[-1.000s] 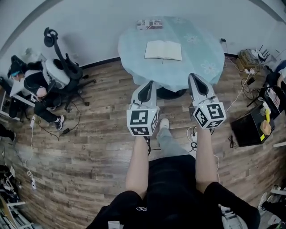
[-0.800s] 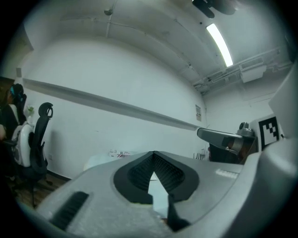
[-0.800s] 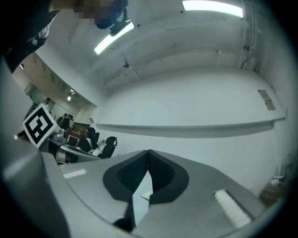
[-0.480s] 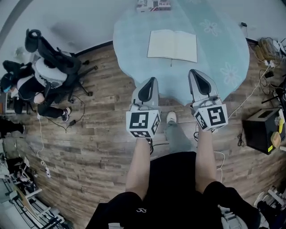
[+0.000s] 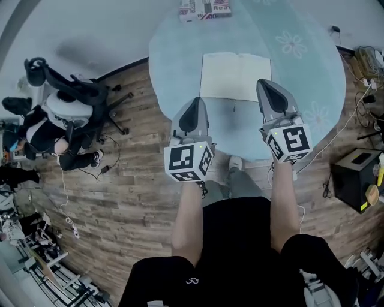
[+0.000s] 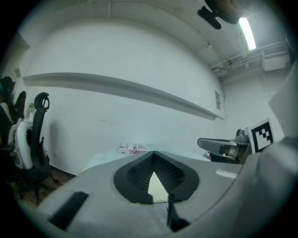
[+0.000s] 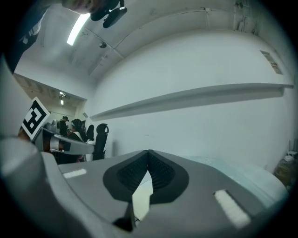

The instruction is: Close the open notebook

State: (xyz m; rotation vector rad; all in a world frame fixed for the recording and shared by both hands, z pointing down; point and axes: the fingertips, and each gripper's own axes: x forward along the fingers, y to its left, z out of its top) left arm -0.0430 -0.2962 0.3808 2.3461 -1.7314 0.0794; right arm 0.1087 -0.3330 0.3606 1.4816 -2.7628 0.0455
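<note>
Notebook [image 5: 235, 75]: laid open, pages up, on round table [image 5: 174, 54].
Left gripper [image 5: 193, 103]: clenched, nothing gripped, held near notebook.
Right gripper [image 5: 267, 85]: clenched, nothing gripped.

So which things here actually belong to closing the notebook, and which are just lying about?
For the job:
- open notebook, flat on the round table
- left gripper and right gripper, both shut, holding nothing

Lying about:
- printed box at the table's far edge
- office chair
- black box on the floor
</note>
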